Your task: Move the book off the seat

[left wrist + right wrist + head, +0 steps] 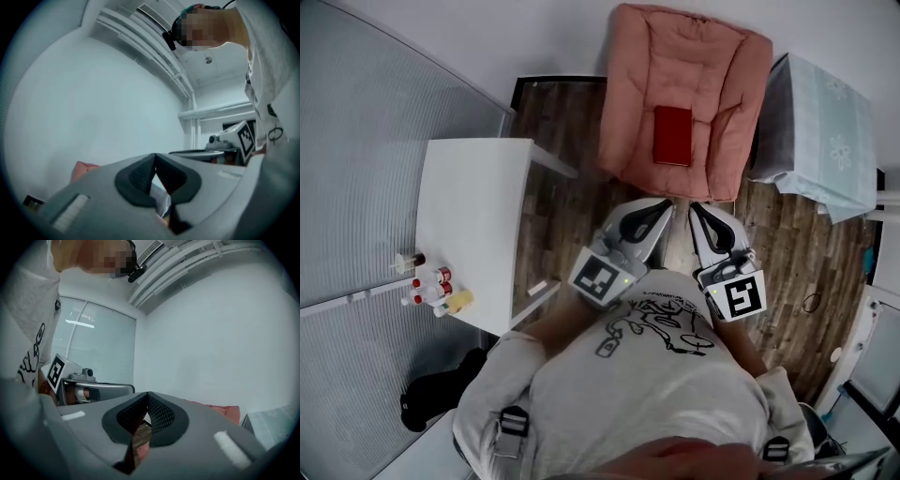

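A dark red book (672,135) lies flat on the seat of a pink cushioned armchair (712,66) at the top of the head view. My left gripper (663,208) and right gripper (697,210) are held side by side close to my chest, tips pointing at the chair's front edge, a short way below the book. Both are shut with nothing between the jaws. In the left gripper view the left gripper (155,159) points up at a white wall, with the armchair (84,168) just visible. The right gripper (147,397) also faces the wall, with the armchair (225,409) low at right.
A white table (473,216) stands to the left with several small bottles (431,286) near its front corner. A table under a pale patterned cloth (825,131) is right of the chair. Wood floor (572,206) lies between. Glass partitions run along the left.
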